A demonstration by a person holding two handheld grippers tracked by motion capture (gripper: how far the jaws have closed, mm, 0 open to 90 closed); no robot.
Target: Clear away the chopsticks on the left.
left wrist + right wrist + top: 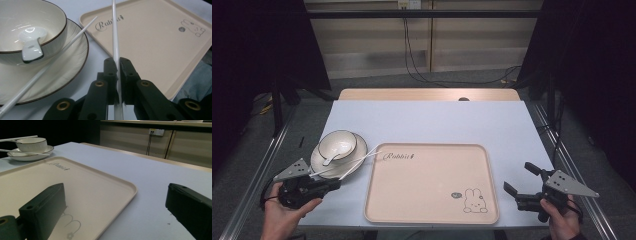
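My left gripper (334, 184) (118, 66) is at the table's front left, shut on a thin white chopstick (114, 30) that points away over the corner of the beige tray (432, 212). A second white chopstick (57, 56) lies loose across the rim of the white plate (357, 150). On that plate stands a dark-rimmed white bowl (337, 144) (50, 17) with a white spoon (31, 47) in it. My right gripper (519, 182) (115, 202) stands open and holds nothing, just off the tray's right edge.
The tray (100, 182), printed with a rabbit (474, 200) and the word Rabbit, lies flat in the middle of the pale table (437, 120). Plate and bowl (31, 145) sit just left of it. Dark curtains and cables stand beyond the far edge.
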